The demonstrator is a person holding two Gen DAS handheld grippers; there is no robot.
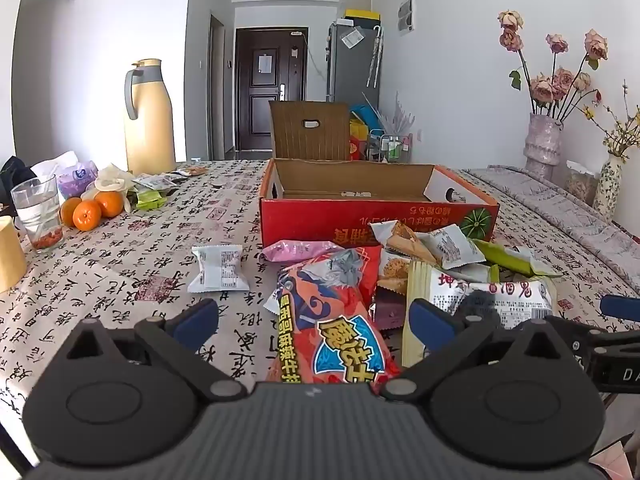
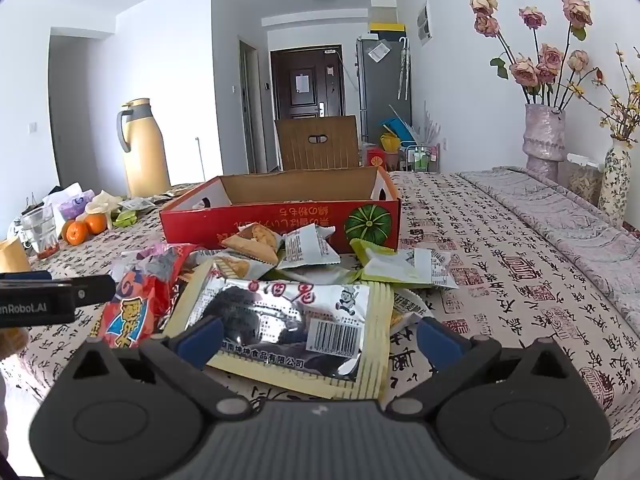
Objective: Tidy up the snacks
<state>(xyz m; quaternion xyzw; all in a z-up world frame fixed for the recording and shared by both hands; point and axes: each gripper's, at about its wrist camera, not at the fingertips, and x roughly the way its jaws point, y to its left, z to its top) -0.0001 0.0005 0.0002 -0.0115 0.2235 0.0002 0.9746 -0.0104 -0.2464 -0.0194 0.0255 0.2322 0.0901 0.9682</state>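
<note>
In the left wrist view, the left gripper [image 1: 314, 320] is being held low over the table [image 1: 120, 264] with its jaws spread as wide as they go and nothing being gripped; the orange bag [image 1: 332, 320] is lying between the blue fingers [image 1: 196, 318] untouched, which suggests it is being lined up as the first item to lift. The red box [image 1: 376, 208] is sitting just beyond the pile with its lid [image 1: 310, 130] propped upright, evidently being kept open so that snacks can be dropped in; as far as its floor can be seen, it is holding nothing. A small white packet [image 1: 218, 268] is lying apart to the left, and oranges [image 1: 90, 210] and a glass [image 1: 38, 210] are being left well clear near a yellow flask [image 1: 146, 120]. In the right wrist view, the right gripper [image 2: 318, 338] is likewise being held fully spread and empty, pointed at a silver packet [image 2: 288, 320] lying flat, barcode up, between its fingers. Smaller wrapped snacks [image 2: 308, 248] are heaped against the box's near wall, probably for short transfers. Vases [image 2: 544, 140] of flowers are standing at the far right edge, out of the working area.
</note>
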